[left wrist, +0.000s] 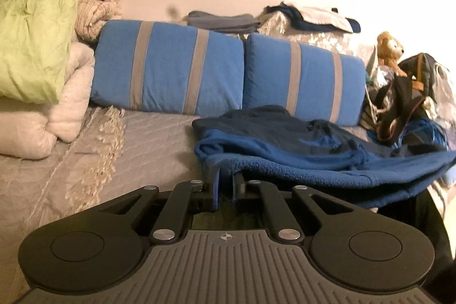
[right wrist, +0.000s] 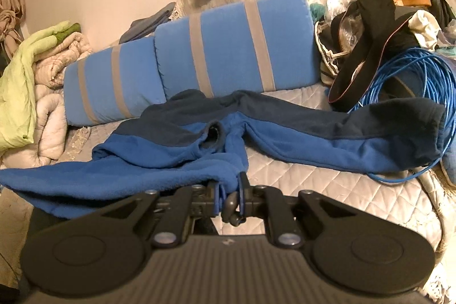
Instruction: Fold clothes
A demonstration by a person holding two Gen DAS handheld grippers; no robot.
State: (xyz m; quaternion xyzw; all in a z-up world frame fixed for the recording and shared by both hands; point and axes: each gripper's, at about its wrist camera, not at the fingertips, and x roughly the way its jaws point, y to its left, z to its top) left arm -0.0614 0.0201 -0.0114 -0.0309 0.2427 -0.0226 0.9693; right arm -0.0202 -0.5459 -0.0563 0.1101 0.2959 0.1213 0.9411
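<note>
The fleece (right wrist: pixel 176 138) is spread on the bed (right wrist: pixel 327 190), its near hem lifted and one sleeve (right wrist: pixel 356 138) stretched toward the cable (right wrist: pixel 421 76). The hem is pinched by the left gripper (left wrist: pixel 225 184) and by the right gripper (right wrist: pixel 229 187) (a zipper pull hangs between its fingers). Slippage is likely if only the thin edge is held. The sleeve cuff may snag the cable coil when pulled, dragging it along.
</note>
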